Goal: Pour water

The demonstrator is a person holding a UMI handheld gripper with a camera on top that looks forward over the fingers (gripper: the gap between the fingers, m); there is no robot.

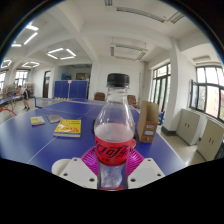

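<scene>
1. The tongs (113, 172) hold one clear bottle (114, 135) upright, both fingers pressed to its sides.
2. The bottle has one black cap (118, 80) and a pink label.
3. Beyond, the blue tabletop (30, 143) carries one yellow book (68, 127) and one brown box (148, 121).

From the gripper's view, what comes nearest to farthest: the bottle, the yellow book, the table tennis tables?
1. Bottle: between the gripper fingers, red label, black cap.
2. Yellow book: beyond the fingers, flat on the blue table.
3. Table tennis tables: by the back wall.
</scene>
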